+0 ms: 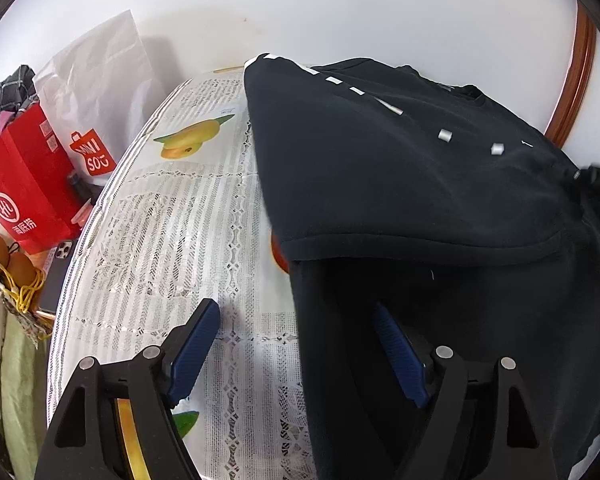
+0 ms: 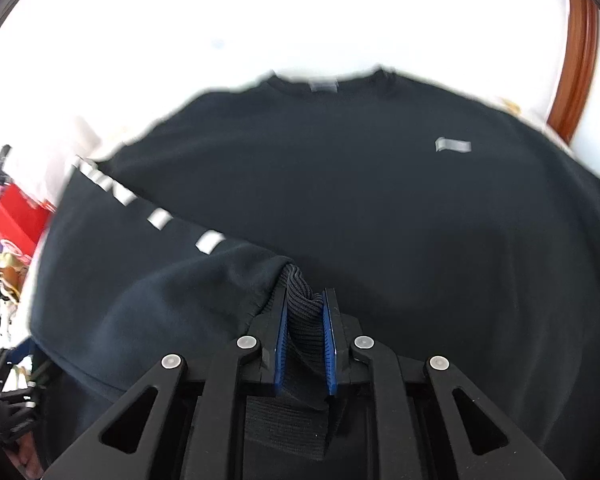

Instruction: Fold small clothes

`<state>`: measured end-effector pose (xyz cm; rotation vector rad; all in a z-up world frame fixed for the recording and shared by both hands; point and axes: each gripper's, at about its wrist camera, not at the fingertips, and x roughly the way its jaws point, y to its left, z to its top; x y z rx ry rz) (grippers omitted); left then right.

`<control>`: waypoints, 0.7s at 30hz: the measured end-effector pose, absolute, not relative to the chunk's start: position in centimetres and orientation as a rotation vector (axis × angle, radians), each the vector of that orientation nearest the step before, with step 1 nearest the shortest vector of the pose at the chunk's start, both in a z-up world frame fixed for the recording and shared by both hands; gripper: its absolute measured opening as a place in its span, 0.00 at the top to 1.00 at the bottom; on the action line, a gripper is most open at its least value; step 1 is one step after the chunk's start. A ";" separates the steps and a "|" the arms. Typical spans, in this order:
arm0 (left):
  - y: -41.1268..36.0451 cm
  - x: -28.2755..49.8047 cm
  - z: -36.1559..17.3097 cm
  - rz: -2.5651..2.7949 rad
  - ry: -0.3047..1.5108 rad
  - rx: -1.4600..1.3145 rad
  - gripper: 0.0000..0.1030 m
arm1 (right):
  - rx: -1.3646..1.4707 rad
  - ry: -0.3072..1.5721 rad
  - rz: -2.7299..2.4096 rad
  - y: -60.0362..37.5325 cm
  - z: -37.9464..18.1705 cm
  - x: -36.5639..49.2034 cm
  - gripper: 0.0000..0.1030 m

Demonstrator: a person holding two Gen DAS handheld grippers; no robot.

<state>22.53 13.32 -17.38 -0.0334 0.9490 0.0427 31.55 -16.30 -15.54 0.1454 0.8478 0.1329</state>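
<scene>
Ahead of both grippers, the black sweatshirt (image 2: 360, 200) lies spread on the lace-covered table (image 1: 172, 240), its body flat, probably so the sleeves can be folded inward. One sleeve (image 1: 380, 160) with white lettering is drawn across the body, apparently mid-fold. At its end, the ribbed cuff (image 2: 302, 320) sits pinched between the nearly closed pads of the right gripper (image 2: 303, 340). The left gripper (image 1: 296, 352) stands wide, holding nothing, one pad over the lace, the other at the sweatshirt's edge.

light: bright daylight, wall (image 2: 180, 20) blown out | blur: right view smeared at edges, left pretty sharp | distortion: heavy fisheye, dark corners
</scene>
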 end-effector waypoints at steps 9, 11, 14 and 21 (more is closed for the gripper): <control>13.8 22.7 -17.6 0.060 0.965 -0.048 0.22 | 0.181 0.683 0.015 -23.5 -9.0 31.7 0.85; 13.8 22.7 -17.6 0.063 0.967 -0.047 0.22 | 0.190 0.670 -0.026 -25.4 -8.8 31.7 0.85; 13.8 22.8 -17.6 0.069 0.980 -0.050 0.21 | 0.234 0.664 -0.079 -28.5 -9.0 31.6 0.85; 13.8 23.1 -17.6 0.083 0.998 -0.052 0.21 | 0.268 0.716 -0.184 -33.2 -11.6 31.9 0.85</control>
